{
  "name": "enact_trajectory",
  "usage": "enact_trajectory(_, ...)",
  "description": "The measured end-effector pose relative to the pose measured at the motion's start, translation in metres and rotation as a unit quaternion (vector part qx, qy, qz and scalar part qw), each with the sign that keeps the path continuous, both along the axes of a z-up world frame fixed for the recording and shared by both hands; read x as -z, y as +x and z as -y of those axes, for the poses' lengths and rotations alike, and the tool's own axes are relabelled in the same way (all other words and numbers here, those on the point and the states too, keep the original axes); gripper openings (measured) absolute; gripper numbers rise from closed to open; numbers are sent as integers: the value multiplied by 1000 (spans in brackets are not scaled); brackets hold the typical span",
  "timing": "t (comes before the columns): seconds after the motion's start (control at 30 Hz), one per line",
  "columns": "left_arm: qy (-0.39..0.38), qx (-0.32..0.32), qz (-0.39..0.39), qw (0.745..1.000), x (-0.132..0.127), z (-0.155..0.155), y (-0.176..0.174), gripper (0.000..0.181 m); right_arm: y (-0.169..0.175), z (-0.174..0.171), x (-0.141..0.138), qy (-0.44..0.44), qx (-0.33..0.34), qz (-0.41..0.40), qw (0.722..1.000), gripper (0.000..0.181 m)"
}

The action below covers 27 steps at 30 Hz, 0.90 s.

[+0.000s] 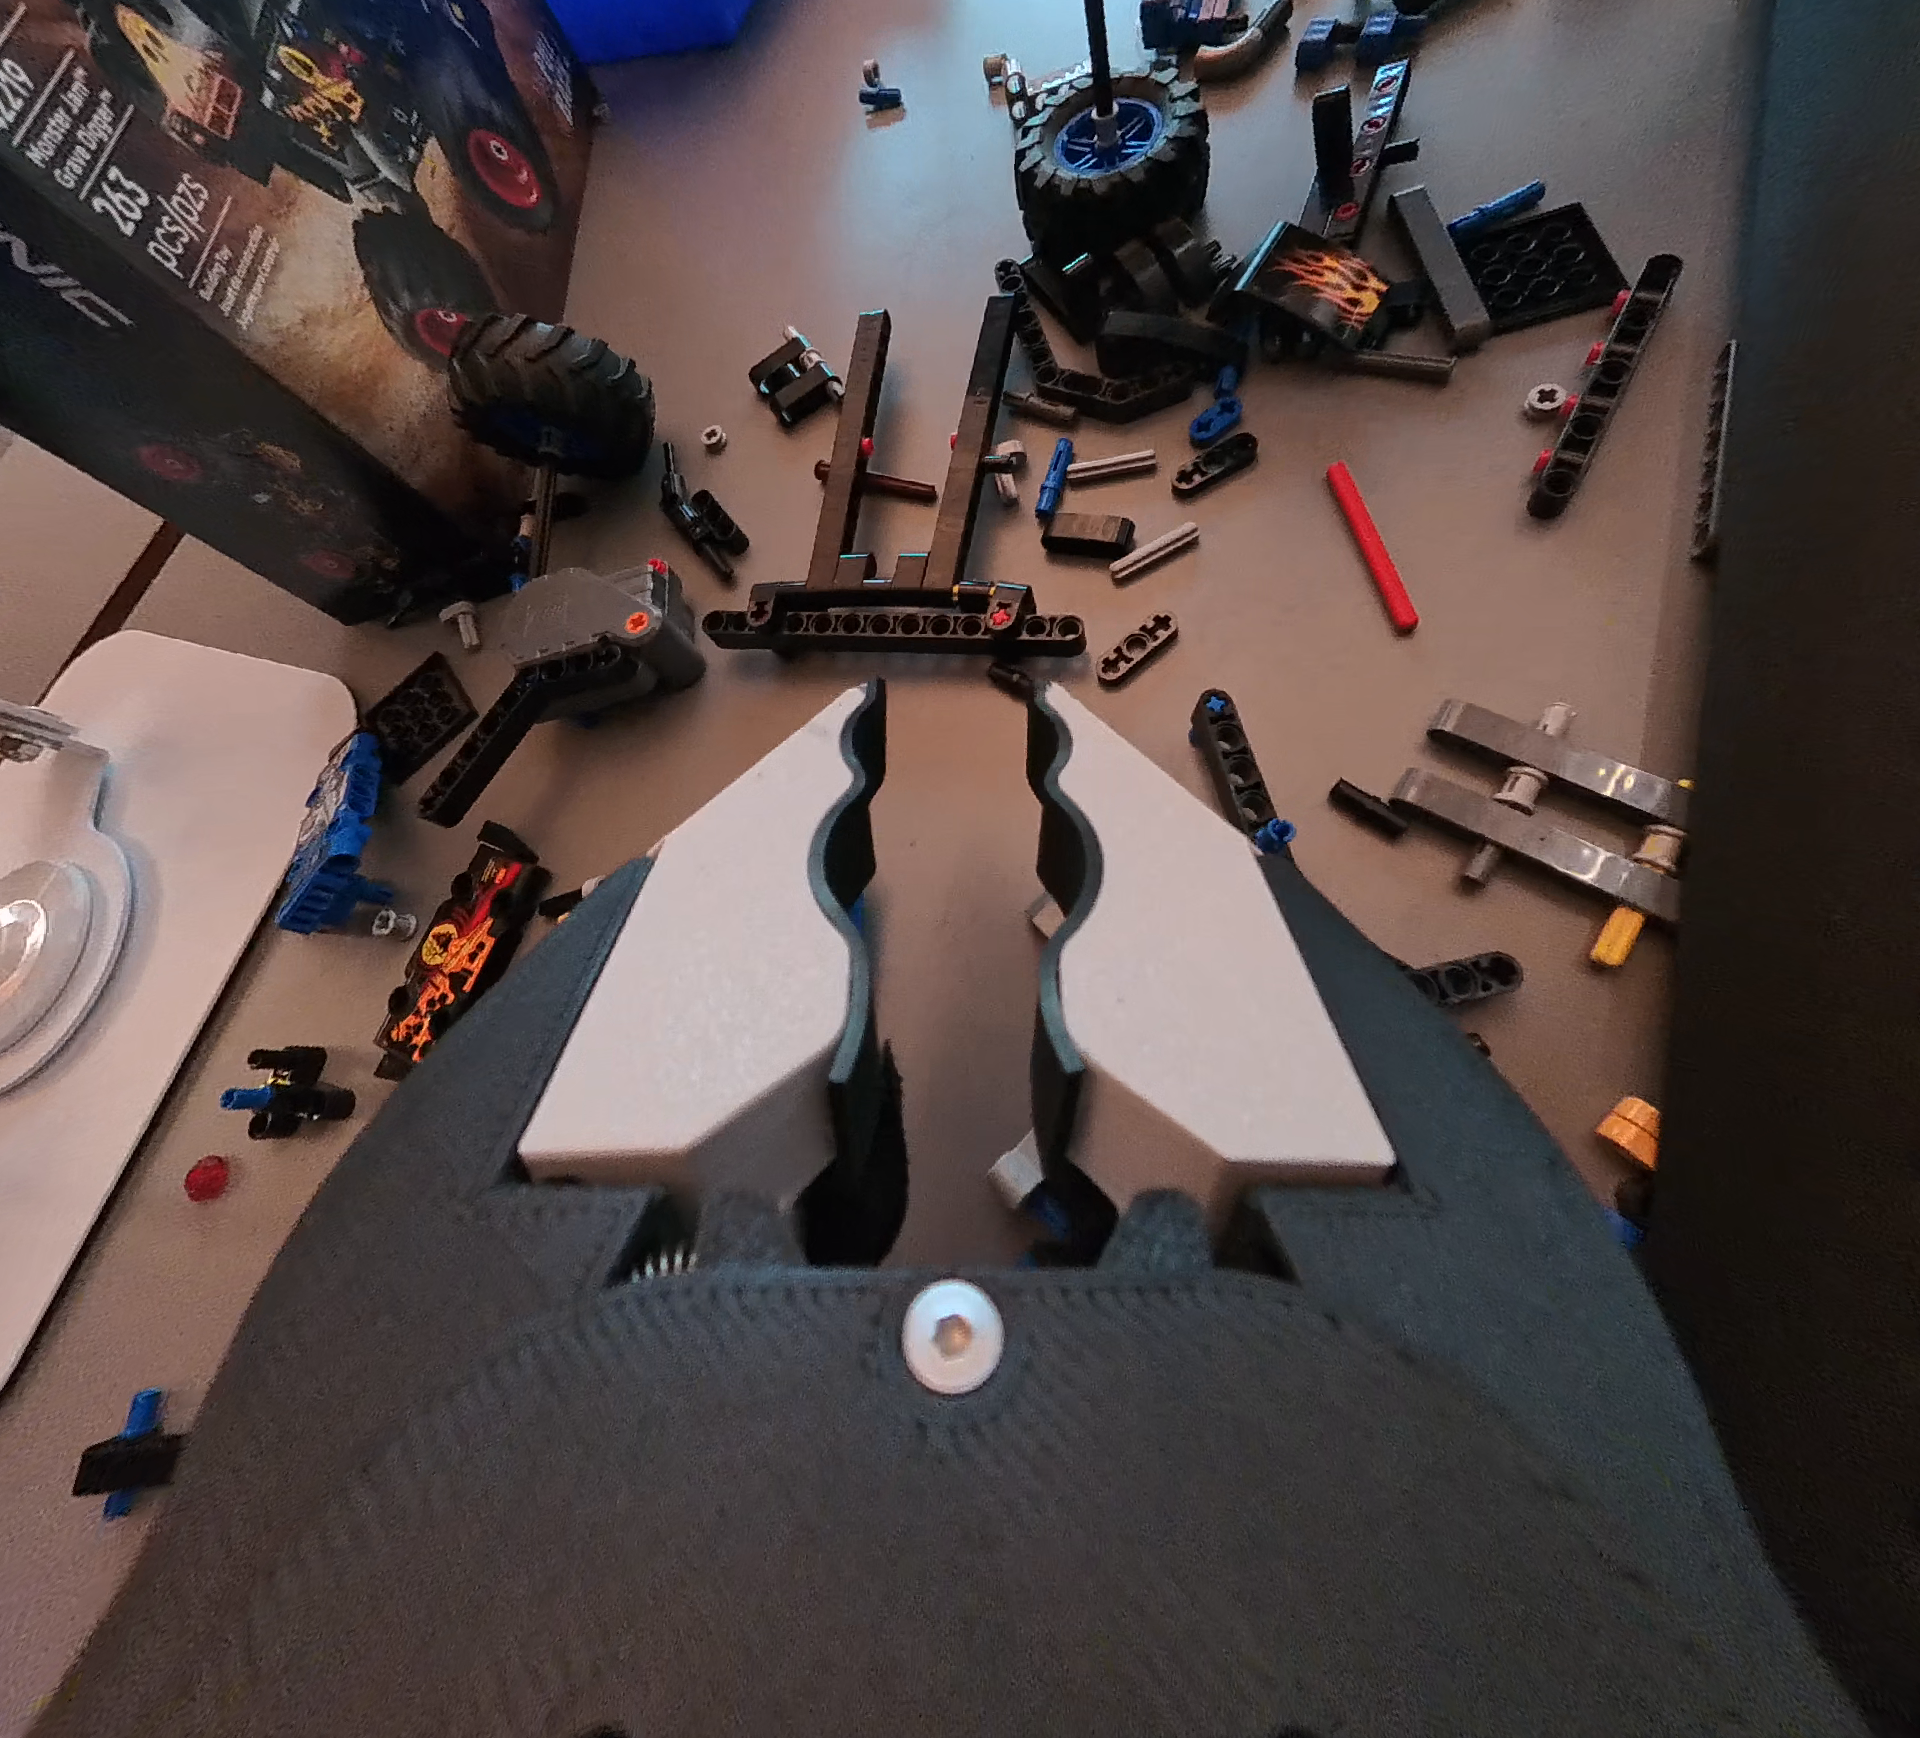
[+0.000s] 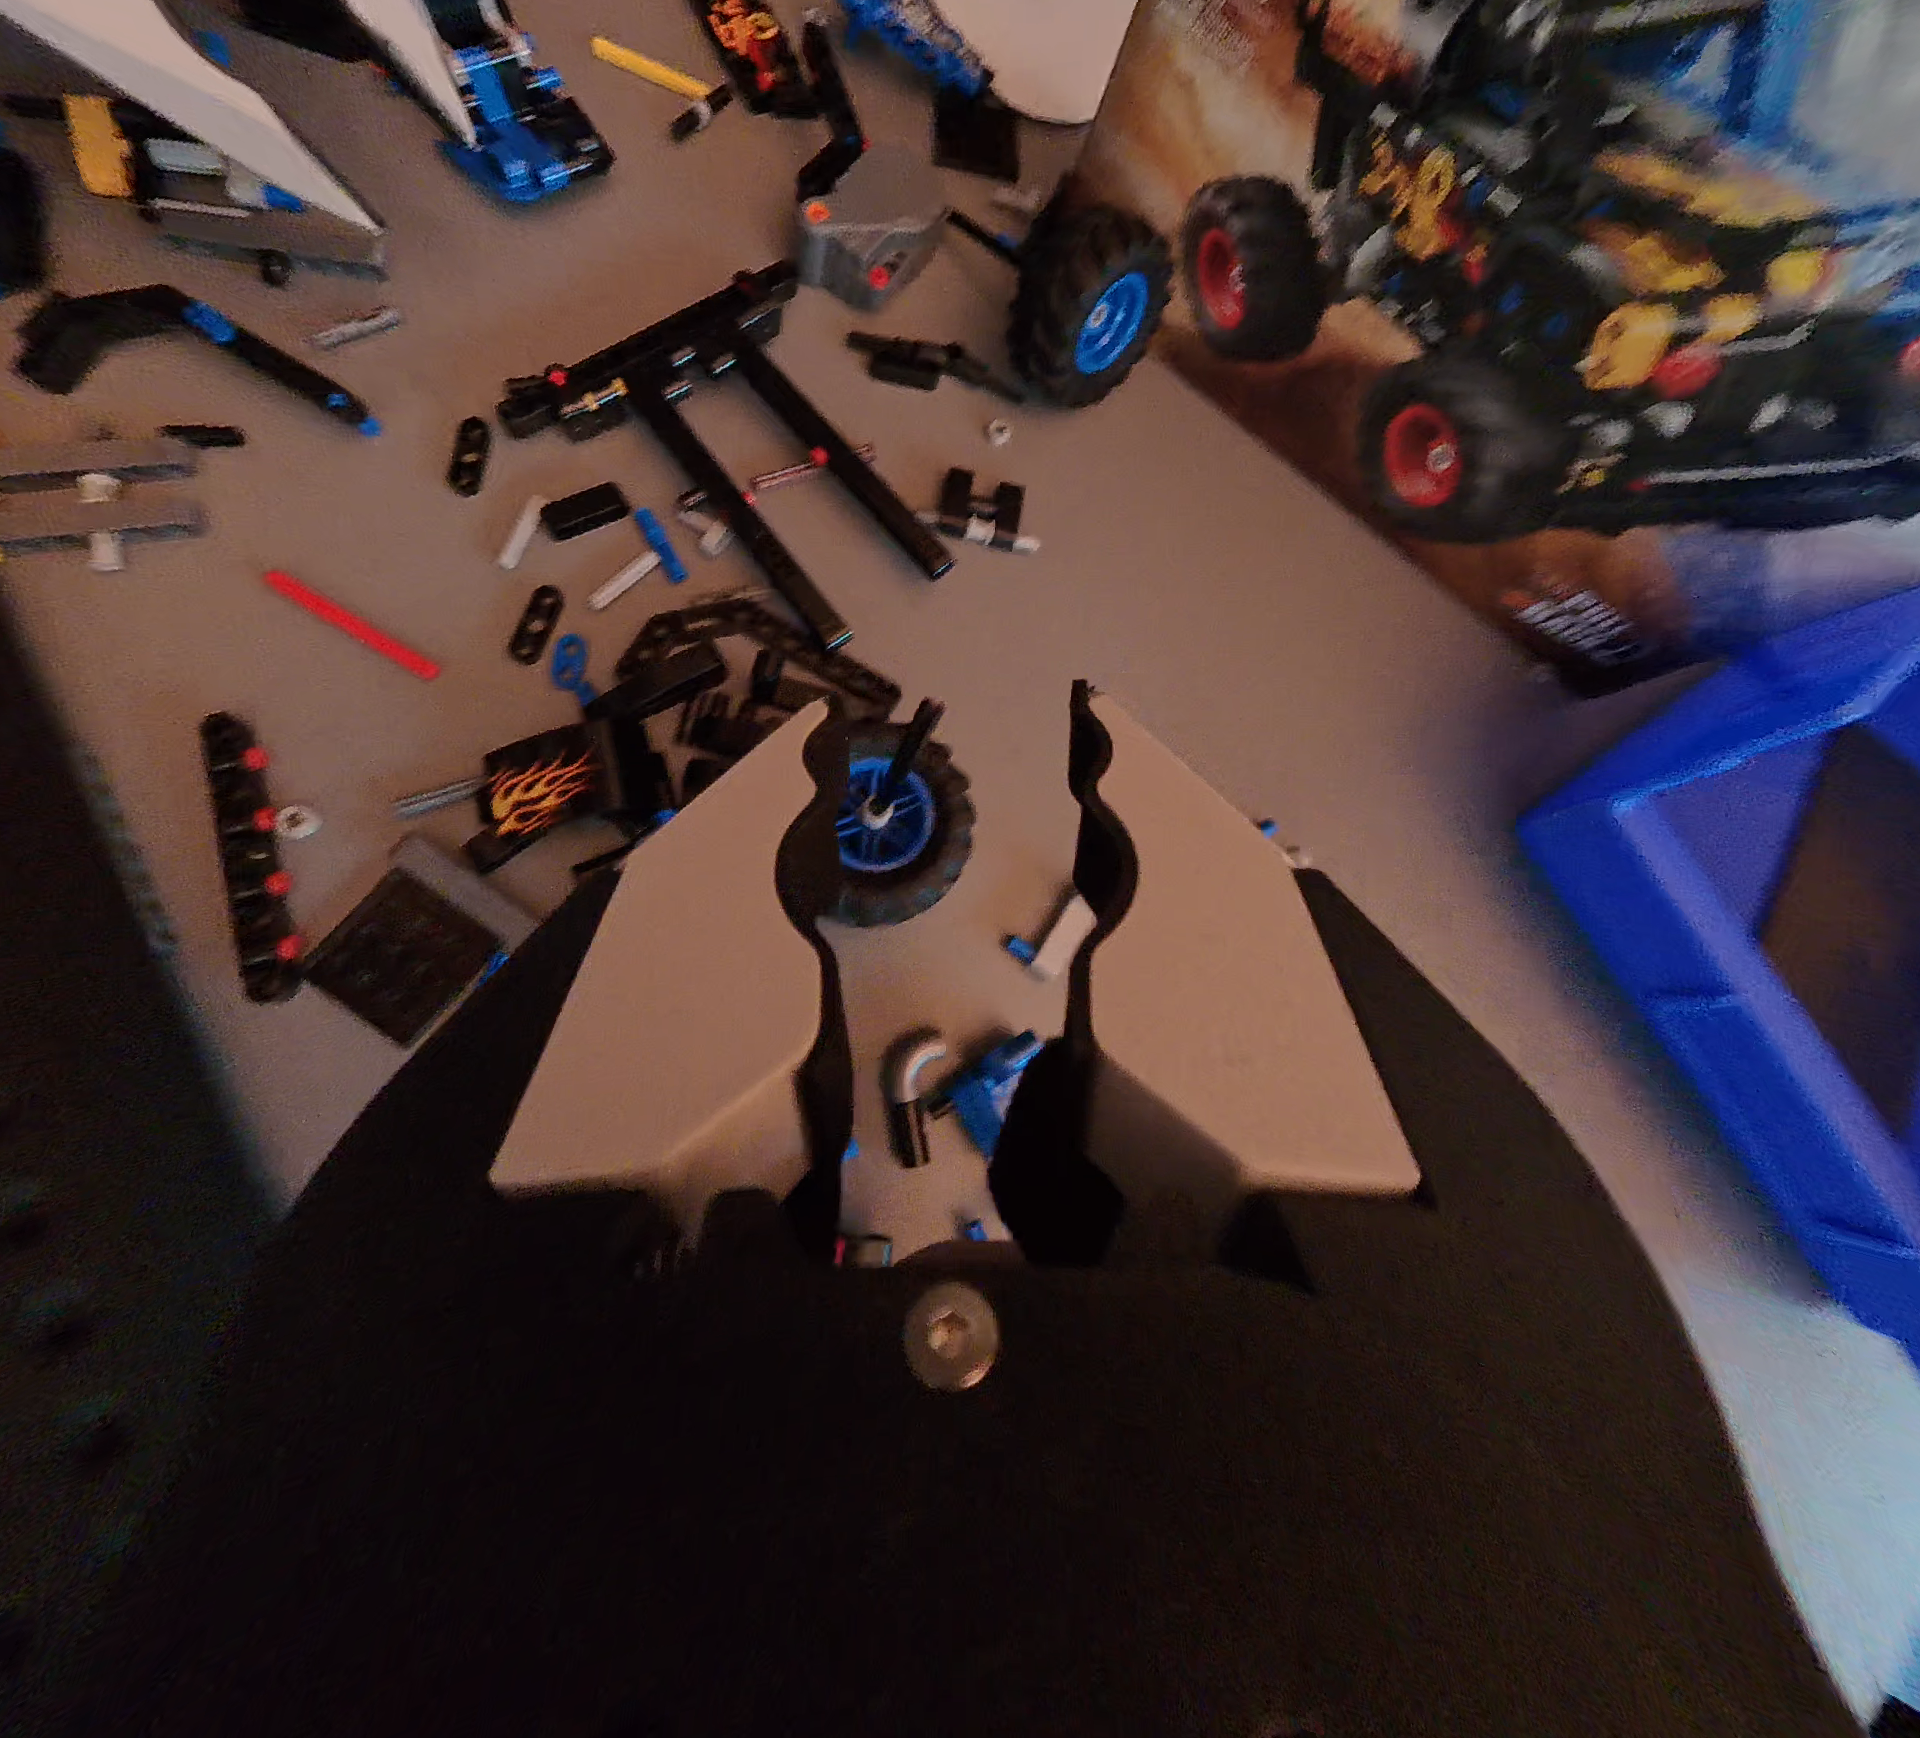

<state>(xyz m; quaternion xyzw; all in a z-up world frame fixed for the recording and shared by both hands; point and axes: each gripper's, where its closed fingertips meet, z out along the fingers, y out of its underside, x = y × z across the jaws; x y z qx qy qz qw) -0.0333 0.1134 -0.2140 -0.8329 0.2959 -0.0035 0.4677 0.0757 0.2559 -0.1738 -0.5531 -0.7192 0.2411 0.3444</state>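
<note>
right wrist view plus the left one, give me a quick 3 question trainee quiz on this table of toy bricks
1. True or false: the right gripper is shut on the blue-hubbed wheel.
2. Multiple choice: the black frame just ahead of the left gripper has how many long beams rising from its crossbar? A one, B two, C four.
3. Fill in: the loose long axle lying right of the frame is coloured ____.

Key: 1 false, its jaws stand apart above the wheel. 2 B. 3 red.
</note>
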Motion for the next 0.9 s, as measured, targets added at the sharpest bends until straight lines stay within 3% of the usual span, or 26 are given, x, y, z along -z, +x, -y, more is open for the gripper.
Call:
enact_trajectory(0.1, -5, 5, -3, 1000, 3, -1, 3, 25, 6, 6, 17, -38, -14, 25, 999, 41)
enact_trajectory(0.23, -11, 12, -15, 1000, 10, -1, 8, 27, -5, 16, 36, -50, -33, 34, 998, 1)
enact_trajectory(0.27, -9, 15, -12, 1000, 9, -2, 10, 29, -7, 18, 36, -49, -39, 29, 998, 0)
enact_trajectory(0.37, 17, 14, -3, 1000, -1, -9, 18, 46, -14, 34, 12, -84, -59, -27, 994, 0)
enact_trajectory(0.43, 45, 28, 38, 998, -21, -16, 36, 65, -23, 55, -14, -120, -83, -82, 986, 0)
enact_trajectory(0.53, 93, 42, 32, 994, -41, -28, 59, 89, -33, 96, -34, -148, -135, -110, 974, 2)
enact_trajectory(0.63, 66, 71, 32, 995, -29, -30, 83, 88, -46, 136, -45, -160, -178, -139, 961, 1)
enact_trajectory(0.67, 62, 72, 22, 995, -25, -30, 83, 66, -50, 146, -48, -156, -186, -149, 959, 0)
enact_trajectory(0.7, 72, 71, 25, 995, -26, -30, 82, 64, -53, 153, -50, -151, -190, -161, 957, 0)
enact_trajectory(0.77, 70, 72, 58, 993, -31, -27, 78, 63, -59, 157, -56, -138, -180, -190, 955, 0)
enact_trajectory(0.9, 78, 72, 26, 994, -33, -26, 72, 62, -60, 158, -60, -107, -162, -217, 957, 0)
